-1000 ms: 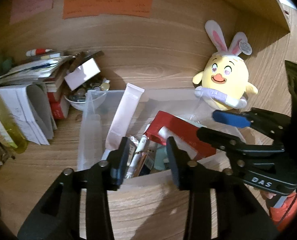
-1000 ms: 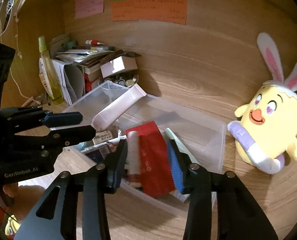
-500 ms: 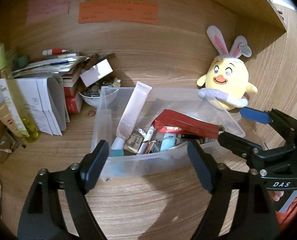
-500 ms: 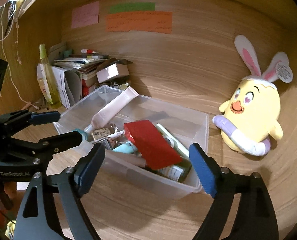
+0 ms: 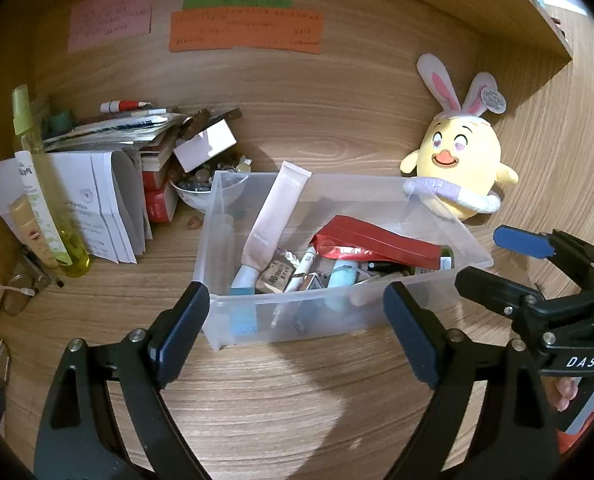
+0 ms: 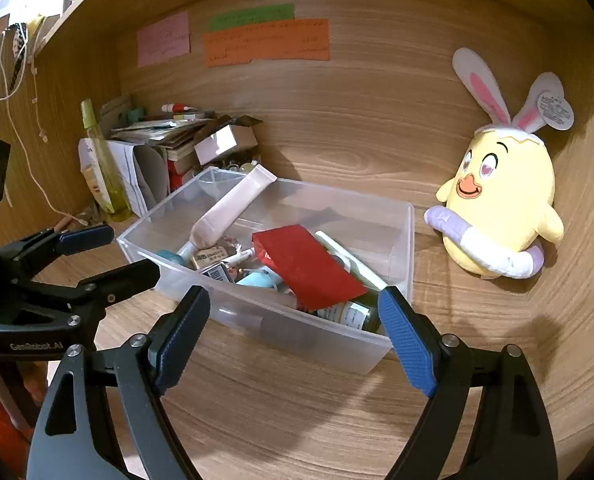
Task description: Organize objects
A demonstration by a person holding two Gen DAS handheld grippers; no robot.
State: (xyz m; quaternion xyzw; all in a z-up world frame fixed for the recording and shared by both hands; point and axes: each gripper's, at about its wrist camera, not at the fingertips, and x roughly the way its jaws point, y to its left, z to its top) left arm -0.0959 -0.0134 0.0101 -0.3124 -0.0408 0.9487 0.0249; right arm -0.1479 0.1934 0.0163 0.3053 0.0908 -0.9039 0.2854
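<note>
A clear plastic bin (image 5: 453,236) (image 6: 397,216) stands on the wooden desk. It holds a pink tube (image 5: 275,216) (image 6: 229,208), a red packet (image 5: 373,242) (image 6: 305,268) and several small items. My left gripper (image 5: 295,328) is open and empty, in front of the bin's near wall. My right gripper (image 6: 293,332) is open and empty, just before the bin's near right corner. The right gripper also shows in the left wrist view (image 5: 497,260). The left gripper also shows in the right wrist view (image 6: 109,252).
A yellow chick plush with rabbit ears (image 5: 461,164) (image 6: 501,208) stands right of the bin. A pile of papers and boxes (image 5: 109,164), a yellow spray bottle (image 5: 45,196) and a small bowl (image 5: 201,192) stand at the left. Coloured notes (image 5: 245,28) hang on the back wall.
Both grippers opened wide and drew back out of the bin. The red packet and the other items stayed in the bin.
</note>
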